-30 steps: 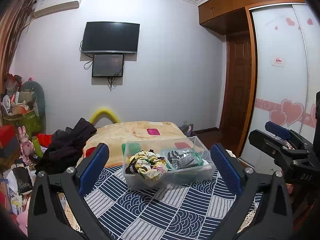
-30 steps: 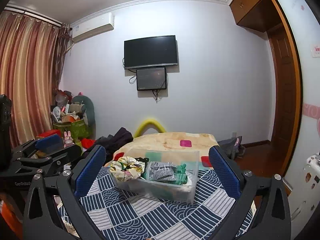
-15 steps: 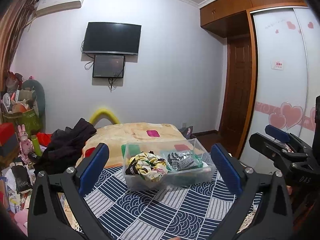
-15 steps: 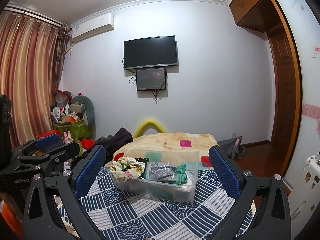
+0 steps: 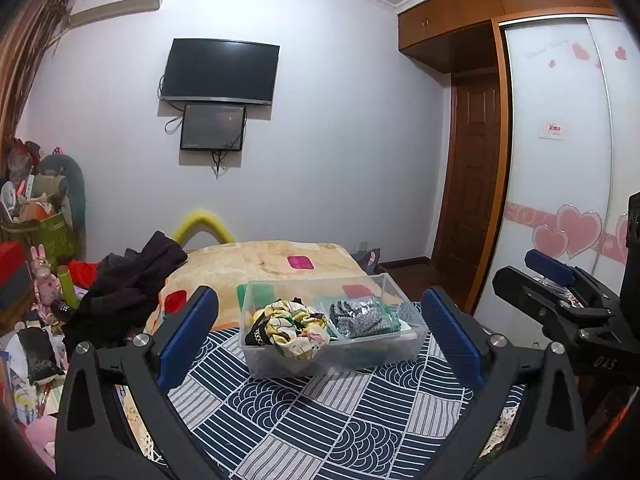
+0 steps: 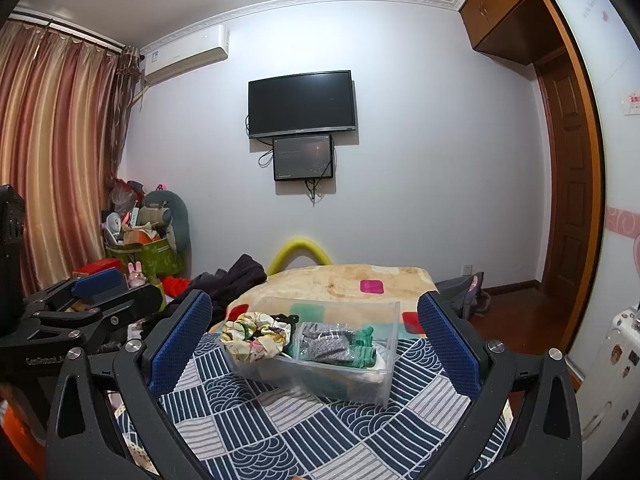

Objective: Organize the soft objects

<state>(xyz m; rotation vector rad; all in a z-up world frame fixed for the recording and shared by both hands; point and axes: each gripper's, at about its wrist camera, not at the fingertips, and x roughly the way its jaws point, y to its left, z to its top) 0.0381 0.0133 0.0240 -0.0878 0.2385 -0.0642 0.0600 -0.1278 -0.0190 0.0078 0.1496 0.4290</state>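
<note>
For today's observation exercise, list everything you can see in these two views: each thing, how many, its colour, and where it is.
clear box: one, transparent, on the cloth.
patterned cloth: one, navy and white, under the box.
floral fabric: one bundle, yellow and white, box's left side.
grey fabric: one bundle, box's right side.
blanket: one, beige, behind the box.
dark clothes: one heap, left of the blanket.
television: one, black, wall.
small screen: one, below it.
left gripper: open, blue fingers.
right gripper: open, blue fingers.
</note>
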